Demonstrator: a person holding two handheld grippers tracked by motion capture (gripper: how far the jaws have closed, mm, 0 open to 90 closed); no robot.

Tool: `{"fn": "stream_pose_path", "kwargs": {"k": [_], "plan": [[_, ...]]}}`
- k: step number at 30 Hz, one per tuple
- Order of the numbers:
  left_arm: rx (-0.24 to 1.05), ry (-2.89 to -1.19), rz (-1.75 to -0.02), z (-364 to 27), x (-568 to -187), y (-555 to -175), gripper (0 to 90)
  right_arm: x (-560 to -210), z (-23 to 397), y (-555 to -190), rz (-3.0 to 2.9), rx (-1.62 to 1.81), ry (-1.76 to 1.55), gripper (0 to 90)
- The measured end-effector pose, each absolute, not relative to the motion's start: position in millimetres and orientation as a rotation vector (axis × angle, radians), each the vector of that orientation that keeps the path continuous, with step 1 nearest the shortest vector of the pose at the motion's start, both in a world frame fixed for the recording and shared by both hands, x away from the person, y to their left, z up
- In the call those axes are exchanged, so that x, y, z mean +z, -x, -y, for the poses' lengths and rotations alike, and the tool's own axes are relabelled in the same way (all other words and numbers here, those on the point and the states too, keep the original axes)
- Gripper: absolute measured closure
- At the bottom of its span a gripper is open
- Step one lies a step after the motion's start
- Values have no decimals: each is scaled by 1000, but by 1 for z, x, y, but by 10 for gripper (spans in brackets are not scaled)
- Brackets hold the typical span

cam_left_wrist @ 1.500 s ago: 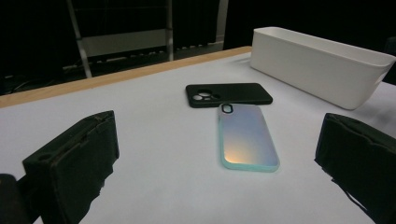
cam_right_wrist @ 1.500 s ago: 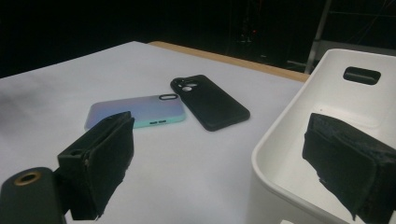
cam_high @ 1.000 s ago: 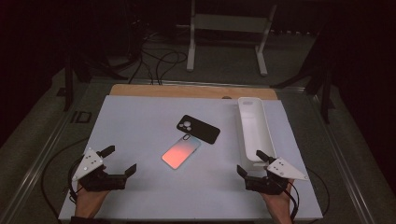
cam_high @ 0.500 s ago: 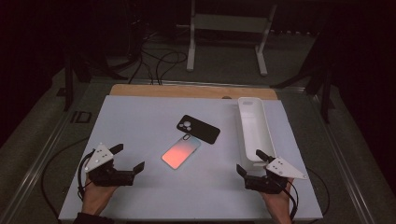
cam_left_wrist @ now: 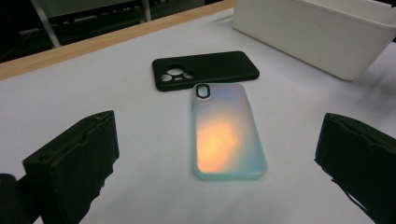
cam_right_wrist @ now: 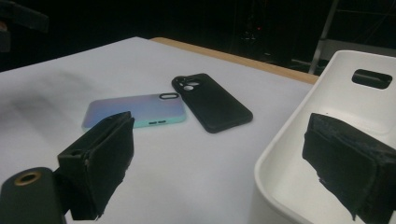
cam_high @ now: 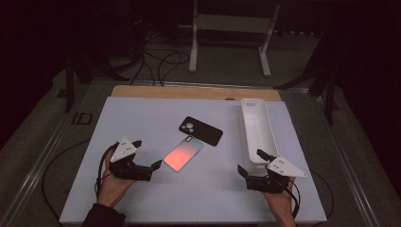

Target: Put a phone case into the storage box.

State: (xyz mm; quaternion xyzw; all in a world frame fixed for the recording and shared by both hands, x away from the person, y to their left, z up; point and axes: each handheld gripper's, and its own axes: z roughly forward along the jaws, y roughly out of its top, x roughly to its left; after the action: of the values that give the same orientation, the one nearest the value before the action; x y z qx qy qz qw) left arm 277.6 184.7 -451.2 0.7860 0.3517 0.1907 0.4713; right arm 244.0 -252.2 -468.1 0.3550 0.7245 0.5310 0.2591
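An iridescent phone case (cam_high: 183, 153) (cam_left_wrist: 225, 132) (cam_right_wrist: 135, 110) lies face down mid-table, glowing orange and teal. A black phone case (cam_high: 200, 130) (cam_left_wrist: 204, 70) (cam_right_wrist: 211, 101) lies just beyond it, nearly touching. My left gripper (cam_high: 144, 154) (cam_left_wrist: 219, 163) is open, close to the iridescent case's near-left end, jaws wide on either side of it and apart from it. My right gripper (cam_high: 252, 163) (cam_right_wrist: 233, 168) is open at the near right, beside the near end of a long white tray (cam_high: 257, 132) (cam_right_wrist: 299, 154). Both hold nothing.
The white tray (cam_left_wrist: 322, 37) is empty and runs front to back along the right side of the white tabletop (cam_high: 142, 118). A wooden strip (cam_high: 189, 92) edges the far side. Cables and a metal stand (cam_high: 231, 28) lie on the dark floor beyond.
My left gripper has moved right and forward toward the iridescent case. The right gripper has stayed put. Neither case has moved.
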Motion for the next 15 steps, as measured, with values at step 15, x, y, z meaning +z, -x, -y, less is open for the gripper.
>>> {"fn": "stream_pose_path", "kwargs": {"k": [15], "plan": [[428,-1966,-864,-163,-457,-299,3,-469,258,-247,-1949,1448,-977,88]]}}
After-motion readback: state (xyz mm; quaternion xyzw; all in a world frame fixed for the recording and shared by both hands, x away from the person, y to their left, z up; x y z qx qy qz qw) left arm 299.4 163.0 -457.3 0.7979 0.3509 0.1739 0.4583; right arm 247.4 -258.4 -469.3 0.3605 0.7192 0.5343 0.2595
